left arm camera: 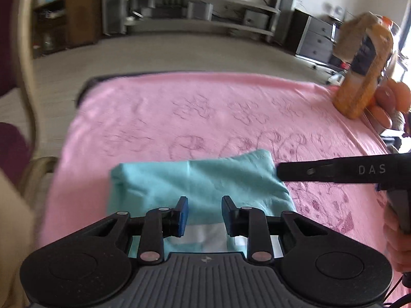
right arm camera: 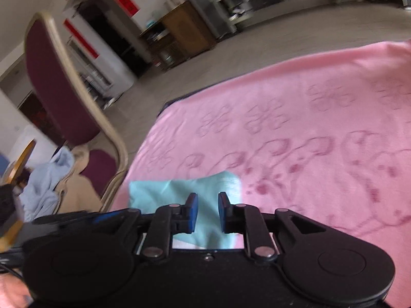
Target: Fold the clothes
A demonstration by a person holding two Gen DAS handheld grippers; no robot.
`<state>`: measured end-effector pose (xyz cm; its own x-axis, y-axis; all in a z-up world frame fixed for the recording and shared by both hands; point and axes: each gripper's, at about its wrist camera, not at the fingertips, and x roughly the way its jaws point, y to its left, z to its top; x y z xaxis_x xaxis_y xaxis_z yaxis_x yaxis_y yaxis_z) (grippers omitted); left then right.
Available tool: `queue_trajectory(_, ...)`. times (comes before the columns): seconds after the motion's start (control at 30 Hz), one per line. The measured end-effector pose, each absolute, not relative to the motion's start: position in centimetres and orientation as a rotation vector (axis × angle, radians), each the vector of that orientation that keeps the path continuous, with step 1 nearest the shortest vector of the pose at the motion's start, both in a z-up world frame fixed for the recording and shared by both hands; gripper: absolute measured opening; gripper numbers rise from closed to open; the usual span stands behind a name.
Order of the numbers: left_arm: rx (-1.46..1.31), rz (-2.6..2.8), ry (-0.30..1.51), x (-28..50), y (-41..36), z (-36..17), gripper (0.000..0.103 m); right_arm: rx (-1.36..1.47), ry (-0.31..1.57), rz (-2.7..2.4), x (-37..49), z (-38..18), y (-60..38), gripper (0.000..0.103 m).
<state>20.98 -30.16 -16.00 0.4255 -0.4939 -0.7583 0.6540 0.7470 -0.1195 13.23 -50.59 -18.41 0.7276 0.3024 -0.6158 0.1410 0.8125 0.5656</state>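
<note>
Right up close in the left wrist view my left gripper (left arm camera: pixel 205 211) has its blue-padded jaws a narrow gap apart, nothing pinched, hanging over the near edge of the folded teal garment (left arm camera: pixel 197 179). It's soft knit, a squarish bundle with rounded corners, lying on the fuzzy pink blanket (left arm camera: pixel 205 107) covering the counter. My right gripper (left arm camera: pixel 278 171) pokes in side-on, tip touching the garment's right edge. An orange bag (left arm camera: pixel 359 77) stands at the far right corner; everything between is open blanket.

Right wrist view: jaws narrow too, empty, over the same garment (right arm camera: pixel 205 187). Lots of flat pink room right and ahead. Left of the counter edge, a maroon padded chair (right arm camera: pixel 59 89) sits close.
</note>
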Motion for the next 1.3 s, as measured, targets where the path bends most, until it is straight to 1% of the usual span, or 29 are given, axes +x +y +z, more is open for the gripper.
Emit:
queue_trajectory(0.03,0.203,-0.730,0.874,21.5,-30.2,-16.5,0.021,0.642,0.774,0.117,13.8,-18.8,-50.4,0.017)
queue_trajectory(0.17,0.112,-0.650,0.876,24.0,-29.4,-17.7,0.022,0.745,0.812,0.160,16.1,-21.5,-50.6,0.017)
queue_trajectory(0.23,0.023,-0.564,0.886,25.2,-28.2,-18.3,0.015,0.805,0.790,0.137,16.4,-22.6,-51.3,0.008)
queue_trajectory(0.33,-0.087,-0.515,0.911,26.0,-26.9,-18.7,0.012,0.888,0.694,0.016,15.4,-23.4,-53.2,0.002)
queue_trajectory(0.37,-0.088,-0.490,0.908,25.9,-26.9,-18.3,0.012,0.882,0.674,-0.041,14.9,-23.3,-53.6,0.002)
queue_trajectory(0.4,-0.073,-0.471,0.897,25.5,-27.0,-17.7,0.009,0.853,0.666,-0.105,14.4,-23.0,-53.8,0.007)
queue_trajectory(0.47,-0.030,-0.477,0.881,24.6,-27.4,-16.1,0.009,0.797,0.657,-0.140,13.3,-22.0,-54.0,0.011)
queue_trajectory(0.5,-0.004,-0.500,0.895,24.0,-27.7,-15.5,0.010,0.797,0.664,-0.119,12.9,-21.5,-54.1,0.015)
queue_trajectory(0.6,0.065,-0.587,0.970,21.5,-28.3,-14.0,0.012,0.790,0.688,-0.083,11.7,-20.5,-54.3,0.020)
queue_trajectory(0.7,0.171,-0.712,1.029,17.8,-28.6,-13.6,0.016,0.828,0.708,-0.075,11.2,-20.1,-54.7,0.025)
queue_trajectory(0.8,0.273,-0.779,1.053,15.4,-28.7,-14.7,0.016,0.902,0.725,-0.073,11.8,-20.6,-54.7,0.026)
queue_trajectory(0.9,0.332,-0.801,1.087,15.0,-28.7,-16.4,0.016,0.915,0.770,-0.081,13.2,-21.3,-54.5,0.026)
queue_trajectory(1.03,0.350,-0.840,1.083,15.0,-28.4,-16.4,0.016,0.934,0.790,-0.062,14.2,-21.9,-53.9,0.026)
queue_trajectory(1.07,0.356,-0.847,1.080,14.9,-28.3,-16.4,0.016,0.936,0.795,-0.061,14.5,-22.1,-53.8,0.020)
queue_trajectory(1.1,0.360,-0.851,1.076,14.9,-28.3,-16.5,0.016,0.906,0.795,-0.067,14.7,-21.9,-53.4,0.004)
queue_trajectory(1.23,0.376,-0.859,1.064,14.6,-28.4,-16.5,0.016,0.656,0.719,-0.081,15.1,-20.0,-50.7,0.003)
queue_trajectory(1.3,0.372,-0.858,1.064,14.9,-28.5,-16.5,0.016,0.574,0.738,-0.095,15.6,-19.9,-49.8,0.003)
